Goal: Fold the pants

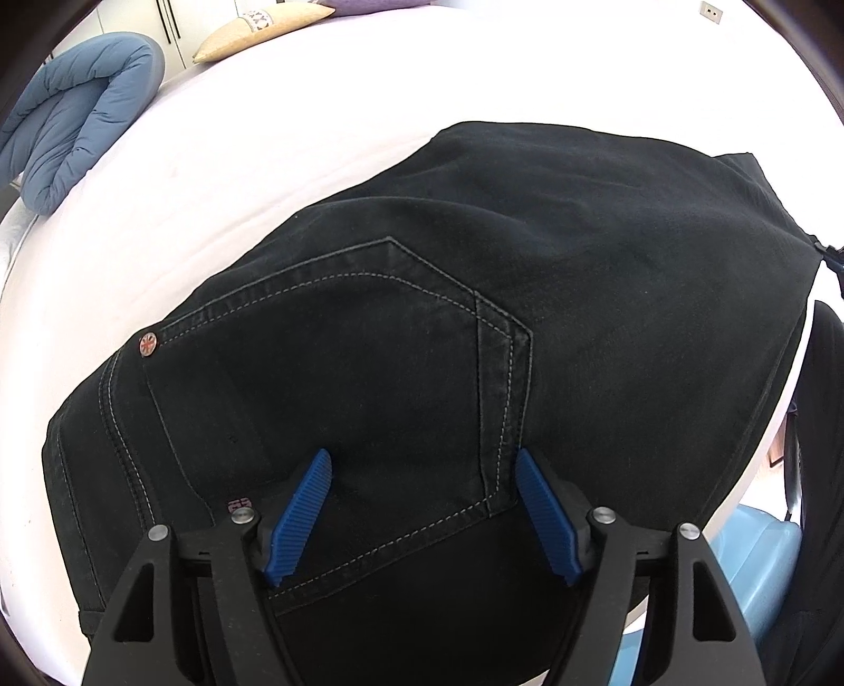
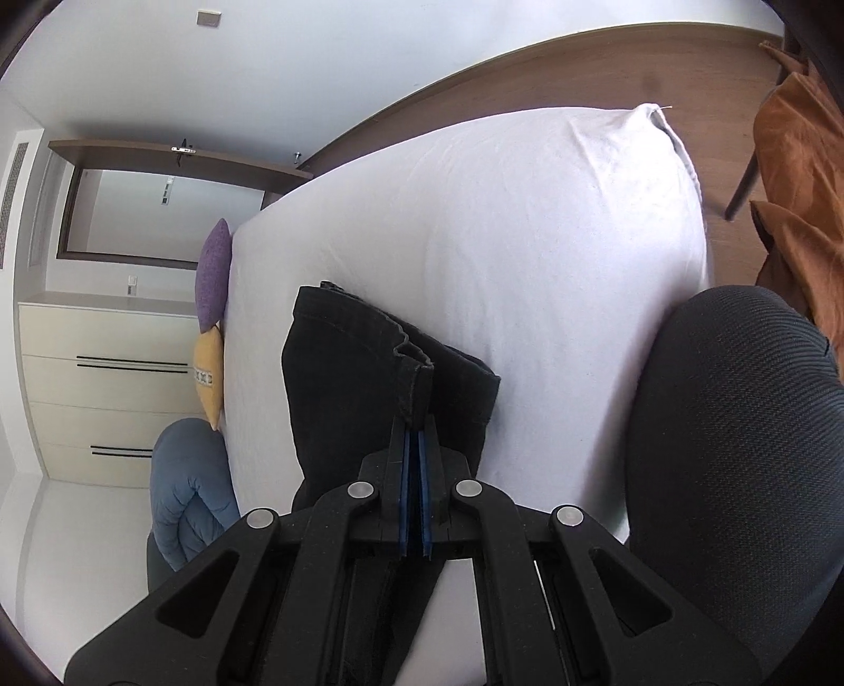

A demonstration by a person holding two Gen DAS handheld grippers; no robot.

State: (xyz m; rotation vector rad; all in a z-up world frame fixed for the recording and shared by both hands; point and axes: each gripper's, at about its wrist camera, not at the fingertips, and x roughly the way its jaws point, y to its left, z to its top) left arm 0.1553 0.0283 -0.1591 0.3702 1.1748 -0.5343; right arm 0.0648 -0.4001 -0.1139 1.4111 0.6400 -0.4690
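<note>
White bedding covers the bed [image 1: 327, 116] on which the work is carried out; a cream pillow [image 1: 264, 29] and a rolled blue quilt [image 1: 79, 116] are seen at the upper left of the left wrist view, and a set of drawers [image 2: 105, 390] at the left of the right wrist view.

The pants [image 1: 475, 327], of black denim, lie on the bed and fill the centre of the left wrist view. The seat faces up: a stitched back pocket [image 1: 369, 380] and a copper rivet [image 1: 148, 343] are visible. The cloth appears to lie in more than one layer, so a lengthwise fold, leg on leg, is judged to be done.

The left gripper [image 1: 422, 520] hangs steeply over the pocket area with its jaws well apart and nothing between them; the blue pads [image 1: 303, 514] are clear of the cloth.

The right gripper [image 2: 414, 496] is seen with its jaws together, clamped on a hem edge of the pants [image 2: 380, 369] at the centre of that view. The held end stands raised and doubled over the bedding.

Judged status: the cross fold is in progress. Still to be done: the held end is to be laid over the seat, released, and the stack flattened.
</note>
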